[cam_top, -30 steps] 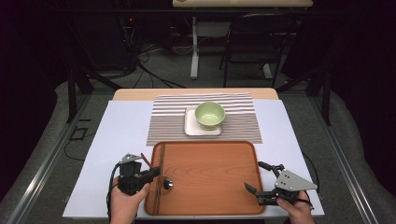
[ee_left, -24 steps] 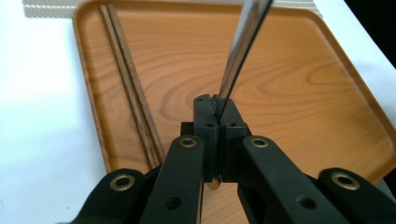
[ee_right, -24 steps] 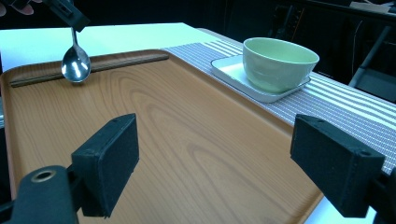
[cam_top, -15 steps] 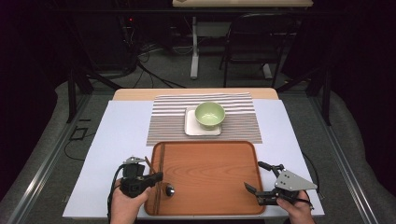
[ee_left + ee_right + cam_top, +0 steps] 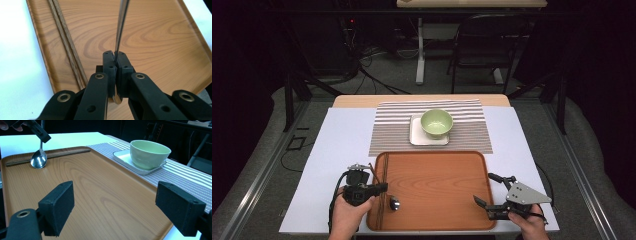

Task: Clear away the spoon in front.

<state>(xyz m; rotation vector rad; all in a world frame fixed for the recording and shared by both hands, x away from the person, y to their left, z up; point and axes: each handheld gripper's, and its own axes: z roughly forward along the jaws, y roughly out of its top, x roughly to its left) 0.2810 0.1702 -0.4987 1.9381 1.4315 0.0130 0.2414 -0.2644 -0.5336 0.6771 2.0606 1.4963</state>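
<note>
A metal spoon [image 5: 394, 203] hangs bowl-down over the near left part of the wooden tray [image 5: 437, 190], its bowl [image 5: 39, 159] at or just above the tray surface. My left gripper [image 5: 382, 187] is shut on the spoon's handle [image 5: 122, 25]. Its jaws have just been opening a little, and the pads [image 5: 109, 62] still press on the handle. My right gripper [image 5: 484, 188] stands open at the tray's near right corner, nothing between its pads [image 5: 58, 206]. A pair of dark chopsticks [image 5: 379, 175] lies along the tray's left rim.
A green bowl [image 5: 436, 122] sits on a white square plate [image 5: 417, 137] on a striped mat [image 5: 472, 130] beyond the tray. White sheeting [image 5: 342, 150] covers the table around them. Chairs and cables stand in the dark beyond the far edge.
My left gripper and the spoon have edged slightly toward the near edge of the tray. The right gripper has stayed where it was.
</note>
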